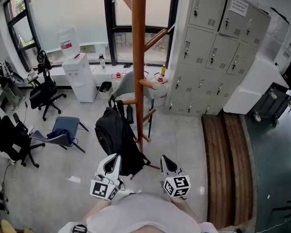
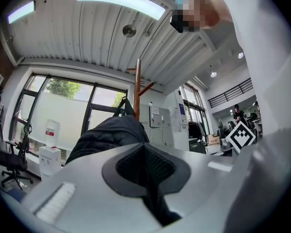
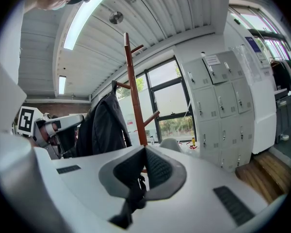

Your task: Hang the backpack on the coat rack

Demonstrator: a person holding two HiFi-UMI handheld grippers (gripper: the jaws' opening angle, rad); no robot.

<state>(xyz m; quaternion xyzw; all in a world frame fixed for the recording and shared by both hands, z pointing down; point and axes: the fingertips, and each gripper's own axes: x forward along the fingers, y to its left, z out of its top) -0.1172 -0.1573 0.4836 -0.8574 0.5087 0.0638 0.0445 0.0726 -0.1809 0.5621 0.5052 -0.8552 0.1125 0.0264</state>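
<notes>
The black fabric backpack (image 1: 117, 139) hung by its top from a low peg on the left side of the tall reddish-brown wooden coat rack (image 1: 139, 57), its body drooping beside the pole. The left gripper (image 1: 113, 160) was just beside the bag's lower end, its jaws pressed together on nothing. The right gripper (image 1: 167, 162) hovered near the rack's foot, across the pole from the bag, jaws likewise closed and empty. Grey metal lockers (image 1: 213, 52) stood behind.

grey floor (image 1: 179, 140) carries coat rack (image 1: 139, 72), chairs (image 1: 43, 93), water dispenser (image 1: 80, 76).
</notes>
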